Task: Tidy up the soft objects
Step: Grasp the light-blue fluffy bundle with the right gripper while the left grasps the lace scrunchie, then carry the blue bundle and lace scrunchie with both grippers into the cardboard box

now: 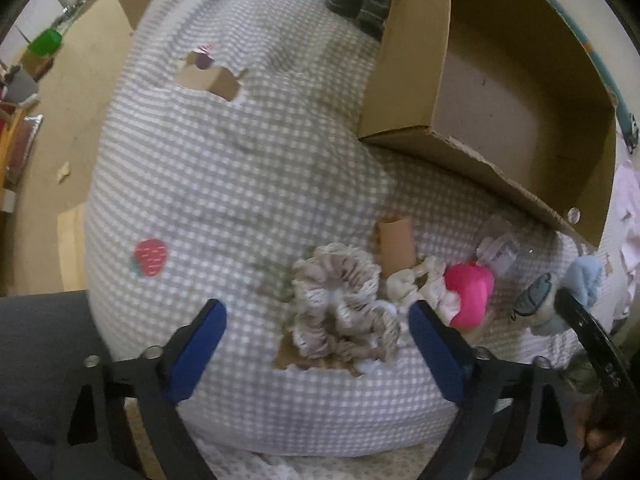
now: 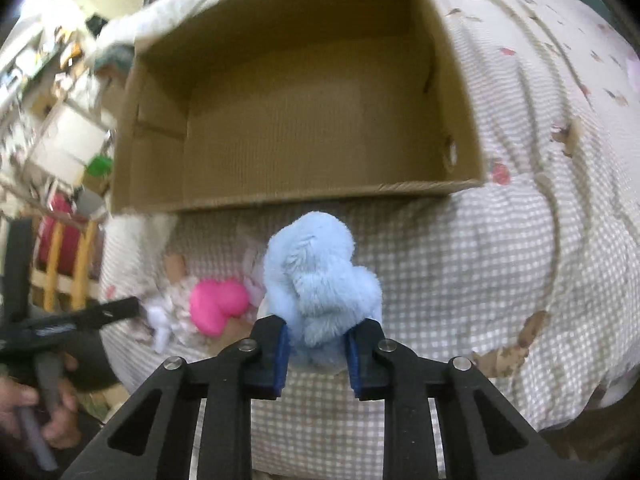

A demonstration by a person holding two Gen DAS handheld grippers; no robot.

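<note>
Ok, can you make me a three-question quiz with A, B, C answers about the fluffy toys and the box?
1. Where does the squishy bright pink heart-shaped toy lie?
A. in the box
B. on the checked blanket
C. on the floor

2. What colour is the fluffy plush toy in the right gripper?
A. light blue
B. green
C. yellow

3. What is in the big brown cardboard box?
A. scrunchies
B. socks
C. nothing

Answers:
1 B: the pink toy rests on the blanket, outside the box.
2 A: the right gripper squeezes light blue fluff.
3 C: only its bare floor shows.
</note>
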